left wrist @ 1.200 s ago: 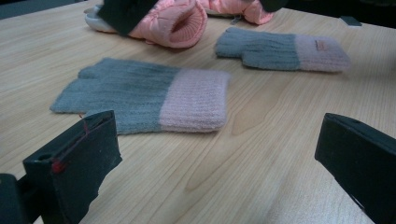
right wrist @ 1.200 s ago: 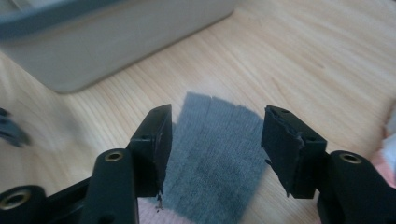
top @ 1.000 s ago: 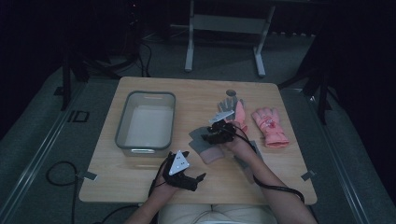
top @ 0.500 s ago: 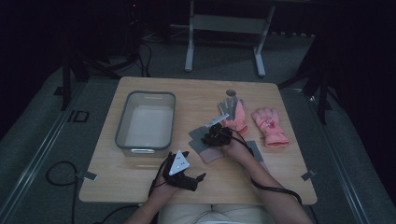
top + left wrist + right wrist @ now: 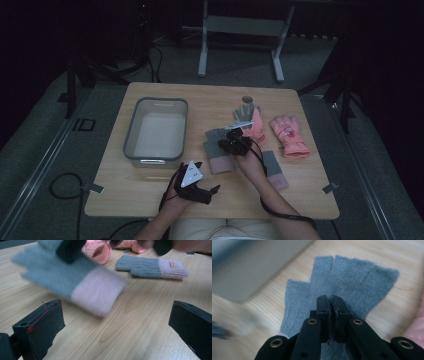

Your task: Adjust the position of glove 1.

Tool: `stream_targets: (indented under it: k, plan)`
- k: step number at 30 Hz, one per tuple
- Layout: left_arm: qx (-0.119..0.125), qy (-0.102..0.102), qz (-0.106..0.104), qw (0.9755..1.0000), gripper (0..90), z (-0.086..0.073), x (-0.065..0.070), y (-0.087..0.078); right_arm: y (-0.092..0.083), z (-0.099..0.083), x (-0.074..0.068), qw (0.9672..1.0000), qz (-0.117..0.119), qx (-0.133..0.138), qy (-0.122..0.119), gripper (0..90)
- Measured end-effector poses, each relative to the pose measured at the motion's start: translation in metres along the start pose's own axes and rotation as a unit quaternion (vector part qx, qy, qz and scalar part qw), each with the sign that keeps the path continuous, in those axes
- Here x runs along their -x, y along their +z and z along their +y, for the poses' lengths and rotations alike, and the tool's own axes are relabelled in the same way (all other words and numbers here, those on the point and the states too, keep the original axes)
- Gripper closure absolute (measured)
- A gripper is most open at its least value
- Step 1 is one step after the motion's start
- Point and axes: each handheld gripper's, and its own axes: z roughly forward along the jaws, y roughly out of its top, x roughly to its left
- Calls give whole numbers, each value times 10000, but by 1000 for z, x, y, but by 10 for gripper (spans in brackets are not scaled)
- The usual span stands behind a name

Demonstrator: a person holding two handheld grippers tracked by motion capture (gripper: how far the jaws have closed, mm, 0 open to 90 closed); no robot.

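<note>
near edge of the light wooden table (image 5: 150,200): the left gripper (image 5: 202,192), black w/ a grey 3-cornered plate on top, sits low over the wood, near-left of centre. its jaws stand wide apart w/ nothing between them; in the left gripper view just bare wood lies between the 2 black jaws.

a bit farther & to the right, the right gripper (image 5: 232,145) is over the middle of the table, held from the near side by the person's right hand (image 5: 250,162). its jaws have just been closing and are now clenched on the grey knit glove with a pale pink cuff (image 5: 342,282). in the right gripper view the 2 pads meet w/ grey knit pinched between them around the palm, 4 fingers & thumb spreading out beyond the tips. in the left gripper view this glove looks blurred, cuff end seeming clear of the wood; can't tell if the rest still touches.

right of that, near the right forearm, a 2nd grey knit glove with pink cuff (image 5: 272,170) lies flat on the table, apart from the 1st.

farther & left: a clear plastic rectangular bin (image 5: 156,131) on the table's left half.

farther right: 2 salmon-pink knit gloves (image 5: 289,135), 1 just beyond the right gripper, the other well to its right. far centre: a small grey cylinder (image 5: 247,101), upright.
</note>
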Motion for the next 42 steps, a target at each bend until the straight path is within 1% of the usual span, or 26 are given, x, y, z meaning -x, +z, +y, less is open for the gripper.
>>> stream_targets:
  k: [2, 4, 5, 6, 8, 10, 11, 12, 13, 15, 17, 23, 26, 31, 33, 35, 37, 39, 41, 42]
  plan:
    - [-1, -5, -1, 10000, 0, 0, 0, 0, -12, 0, -5, 9998, -66, 154, 135, 856]
    - [5, -40, -10, 10000, 0, 0, 0, 0, -22, -2, -10, 9990, -233, 284, 234, 856]
    - [10, -48, -7, 10000, 0, 0, 0, 0, -26, -4, -11, 9987, -220, 326, 310, 856]
    - [13, -43, -2, 10000, 0, 0, -1, 0, -30, -6, -11, 9983, -217, 354, 402, 857]
    - [11, -36, 6, 10000, 0, 0, 0, 0, -35, -10, -10, 9974, -309, 396, 520, 856]
    - [10, -23, 9, 10000, 0, 0, 0, 0, -38, -16, -7, 9956, -336, 438, 758, 856]
    - [11, -25, 8, 10000, 0, 0, 0, 0, -39, -19, -6, 9952, -455, 447, 746, 856]
    - [13, -21, 4, 10000, 0, 0, 0, 0, -39, -22, -5, 9947, -483, 450, 788, 856]
    - [10, -21, 2, 10000, 0, 0, 0, 0, -38, -24, -4, 9945, -430, 441, 849, 857]
    - [9, -25, -3, 10000, 0, 0, 0, 0, -33, -29, -3, 9946, -528, 367, 812, 856]
    - [0, -28, -1, 10000, 0, 0, 0, 0, -27, -33, -1, 9944, -460, 308, 895, 856]
    - [-9, -10, -3, 10000, 0, 0, 0, 0, -11, -39, 2, 9931, -457, 220, 1059, 855]
    - [-7, -11, -20, 10000, 0, 0, 0, 0, -2, -43, 1, 9926, -510, 195, 1085, 852]
    - [-13, -4, -28, 10000, 0, 0, 0, 0, 16, -54, 1, 9915, -616, 25, 1144, 820]
    - [-12, -5, -20, 10000, 0, 0, 0, 0, 17, -57, 1, 9910, -633, 114, 1171, 807]
    - [-13, -5, -19, 10000, 0, 0, 0, 0, 18, -57, 0, 9910, -674, 121, 1148, 796]
    - [-13, -5, -22, 10000, 0, 0, 0, 0, 18, -58, 1, 9905, -663, 154, 1191, 783]
    - [-14, -9, -27, 10000, 0, 0, 0, 0, 18, -58, 1, 9902, -642, 163, 1228, 753]
    - [-13, -6, -26, 10000, 0, 0, 0, 0, 18, -57, 2, 9906, -644, 151, 1197, 736]
    - [-13, -4, -23, 10000, 0, 0, 0, 0, 18, -57, 2, 9907, -625, 149, 1198, 710]
